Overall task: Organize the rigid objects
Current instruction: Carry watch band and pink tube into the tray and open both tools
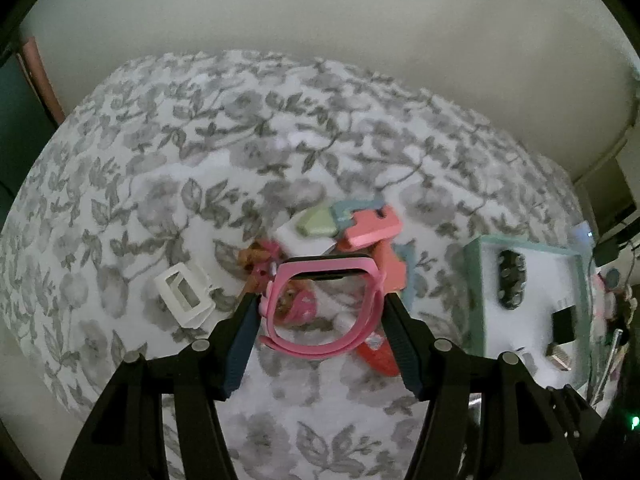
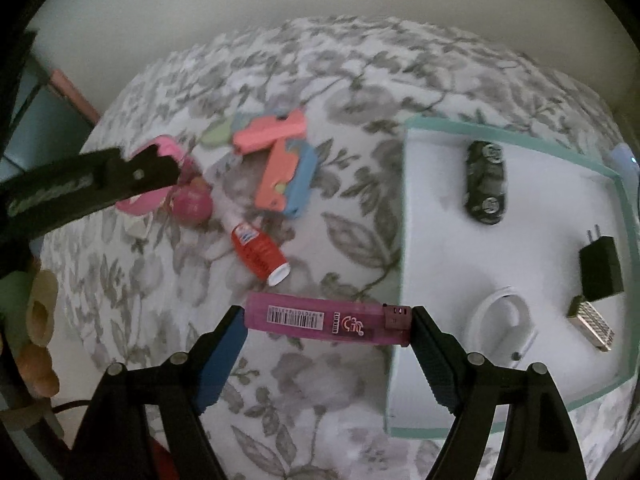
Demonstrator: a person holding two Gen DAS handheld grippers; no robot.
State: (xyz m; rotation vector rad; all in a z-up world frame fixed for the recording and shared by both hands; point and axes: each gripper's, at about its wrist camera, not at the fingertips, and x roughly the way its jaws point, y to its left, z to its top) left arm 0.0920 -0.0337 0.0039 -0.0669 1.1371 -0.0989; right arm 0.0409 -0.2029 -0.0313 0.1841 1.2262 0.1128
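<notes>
So both grippers are loaded right now. The right gripper (image 2: 326, 322) has a pink lighter (image 2: 328, 320) pinched end to end between its fingers, low centre of the frame, just left of the teal-rimmed tray (image 2: 624, 208). It's light hard plastic and pretty slick, so gripping it by the ends looks dicey to me; across the flat sides would be safer. The left gripper (image 1: 320, 312) holds a pink watch (image 1: 326, 304) by the sides of its looped strap, fingers about half spread, above the pile of toys mid-frame. The strap is bendy and the case is stiff, so I'd grab the case.

Hard to tell what's what: the pile behind the watch is a blur, and the tray's right edge is cut off in the left view. The surface looks like a bed with a floral cover (image 2: 320, 420).
</notes>
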